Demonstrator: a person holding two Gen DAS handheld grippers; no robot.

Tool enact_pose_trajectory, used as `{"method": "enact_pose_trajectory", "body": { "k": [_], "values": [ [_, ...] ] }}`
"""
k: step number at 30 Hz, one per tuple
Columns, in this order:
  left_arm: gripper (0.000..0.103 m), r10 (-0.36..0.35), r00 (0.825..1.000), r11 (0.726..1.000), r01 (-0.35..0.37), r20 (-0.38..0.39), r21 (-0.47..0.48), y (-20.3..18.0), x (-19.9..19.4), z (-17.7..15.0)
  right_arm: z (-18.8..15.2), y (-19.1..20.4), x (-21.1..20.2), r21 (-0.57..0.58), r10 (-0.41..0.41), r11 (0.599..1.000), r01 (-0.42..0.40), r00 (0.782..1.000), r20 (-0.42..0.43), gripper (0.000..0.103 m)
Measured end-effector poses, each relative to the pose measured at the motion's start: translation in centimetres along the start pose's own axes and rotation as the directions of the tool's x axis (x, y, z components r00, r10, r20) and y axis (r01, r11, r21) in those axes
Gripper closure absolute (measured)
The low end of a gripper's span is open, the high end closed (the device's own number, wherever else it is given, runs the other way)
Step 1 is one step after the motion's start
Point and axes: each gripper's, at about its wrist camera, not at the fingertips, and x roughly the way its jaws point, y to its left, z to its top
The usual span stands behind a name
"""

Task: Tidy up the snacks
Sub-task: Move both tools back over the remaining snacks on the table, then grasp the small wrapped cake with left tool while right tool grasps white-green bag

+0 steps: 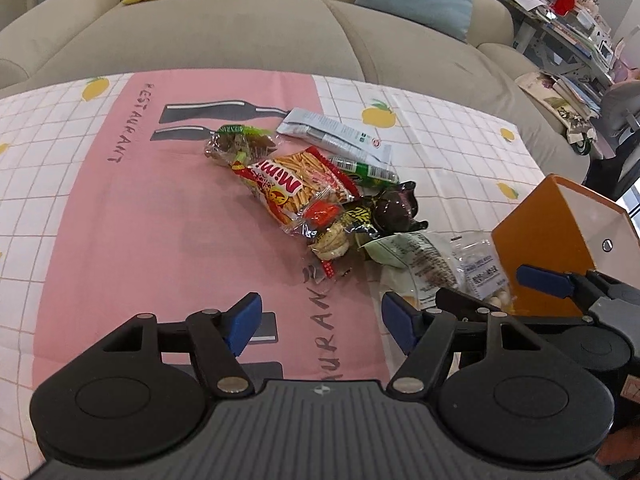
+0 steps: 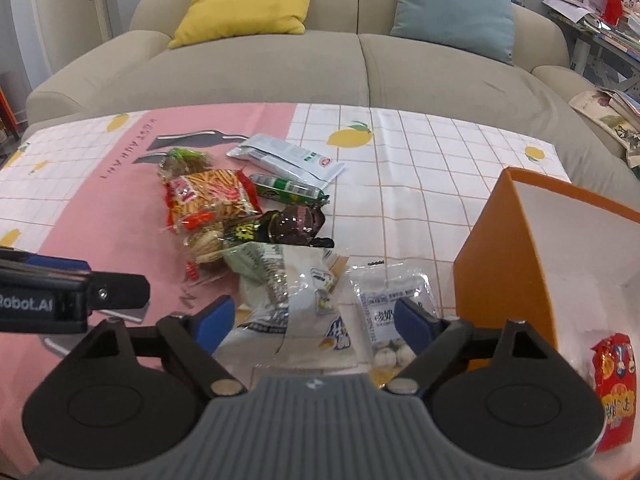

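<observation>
A heap of snack packets lies on the pink and white tablecloth [image 1: 120, 220]. It includes a red stick-snack bag [image 1: 288, 188], a green packet [image 1: 364, 170], a grey-white pouch [image 1: 332, 132] and a dark shiny packet [image 1: 392, 208]. My left gripper [image 1: 322, 320] hangs open over bare pink cloth, short of the heap. My right gripper [image 2: 316, 320] is open above a white crinkled packet [image 2: 296, 296] and a clear bag of white balls [image 2: 392, 312]; its pads press on neither. An orange box [image 2: 504, 264] with a white inside stands at the right and holds a red packet [image 2: 614, 392].
A beige sofa [image 2: 360, 68] with a yellow cushion [image 2: 244, 0] and a blue cushion [image 2: 456, 4] runs behind the table. A cluttered shelf [image 1: 576, 32] of books and papers stands at the far right. My left gripper's side [image 2: 60, 292] shows close to the right one.
</observation>
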Motion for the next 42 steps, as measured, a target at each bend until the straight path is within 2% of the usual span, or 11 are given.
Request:
{"method": "enact_pose_trajectory", "body": {
  "k": [4,8,12,16,18,20,22,23,28,32,42],
  "values": [
    [0.022,-0.028,1.000,0.999,0.027,-0.005,-0.019,0.4,1.1,0.6,0.3,-0.4,1.5,0.007,0.010,1.000,-0.009,1.000,-0.025,0.009],
    [0.023,-0.009,1.000,0.999,0.009,-0.007,-0.031,0.6,2.7,1.4,0.5,-0.4,2.4,0.006,0.028,1.000,-0.028,0.999,-0.030,0.011],
    [0.026,-0.023,1.000,0.998,0.022,-0.018,-0.052,0.9,4.5,1.9,0.7,-0.2,2.9,-0.003,0.037,0.999,-0.037,0.999,-0.032,0.037],
    [0.041,-0.029,0.998,0.996,0.025,-0.048,-0.080,1.1,6.3,1.9,0.8,-0.5,3.2,0.021,0.060,0.998,-0.059,0.997,-0.043,0.061],
    [0.047,-0.036,0.998,0.995,0.031,-0.050,-0.097,1.1,6.7,1.7,0.7,-0.4,3.2,0.015,0.060,0.998,-0.059,0.998,-0.038,0.061],
    [0.059,-0.042,0.998,0.993,0.036,-0.051,-0.110,1.0,7.1,1.7,0.6,-0.4,3.2,0.018,0.063,0.998,-0.062,0.997,-0.037,0.061],
    [0.078,-0.034,0.998,0.993,0.027,-0.061,-0.115,0.9,7.4,1.7,0.5,-0.4,3.1,0.026,0.068,0.997,-0.067,0.997,-0.039,0.062],
    [0.081,-0.029,0.998,0.993,0.022,-0.060,-0.113,0.8,7.3,1.7,0.5,-0.4,3.2,0.027,0.070,0.997,-0.069,0.997,-0.040,0.062],
    [0.088,-0.019,0.996,0.993,0.009,-0.083,-0.116,0.7,6.9,1.4,0.5,-0.2,3.1,0.028,0.062,0.998,-0.060,0.997,-0.049,0.062],
    [0.090,-0.006,0.992,0.993,-0.009,-0.128,-0.114,0.9,5.9,0.5,0.2,0.0,2.3,0.027,0.069,0.997,-0.068,0.996,-0.049,0.064],
    [0.091,0.013,0.963,1.000,-0.019,-0.270,-0.022,0.4,1.7,-3.8,-3.1,0.9,-2.2,-0.006,0.070,0.998,-0.070,0.996,-0.056,0.068]
  ]
}}
